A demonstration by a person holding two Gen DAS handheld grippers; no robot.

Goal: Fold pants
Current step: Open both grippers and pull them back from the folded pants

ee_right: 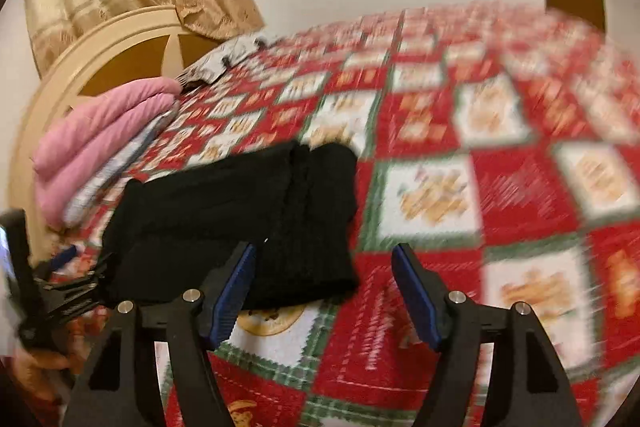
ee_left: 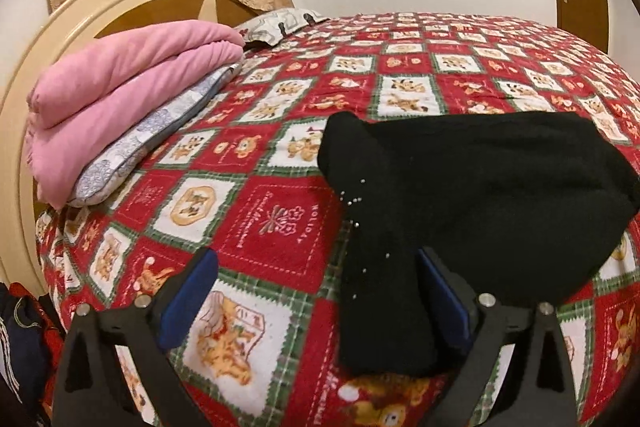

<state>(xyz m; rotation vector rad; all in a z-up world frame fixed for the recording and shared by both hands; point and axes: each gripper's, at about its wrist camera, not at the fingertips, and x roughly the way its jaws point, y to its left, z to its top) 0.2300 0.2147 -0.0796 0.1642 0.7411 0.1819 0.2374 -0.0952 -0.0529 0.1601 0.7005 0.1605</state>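
Note:
The black pants (ee_left: 460, 195) lie folded in a compact bundle on the red patterned bedspread (ee_left: 256, 219). My left gripper (ee_left: 316, 267) is open; its right finger touches the bundle's near flap, and nothing is between the jaws but bedspread. In the right wrist view the pants (ee_right: 240, 215) lie left of center, blurred by motion. My right gripper (ee_right: 324, 267) is open and empty, just right of the bundle's near corner. The left gripper (ee_right: 68, 279) shows at the left edge of that view, at the bundle's left end.
A folded pink blanket (ee_left: 120, 99) sits on a grey patterned pillow (ee_left: 148, 147) by the cream headboard (ee_left: 80, 15). Another pillow (ee_left: 280, 23) lies at the far side. Curtains hang behind. Dark clothes (ee_left: 20, 339) lie at the bed's lower left.

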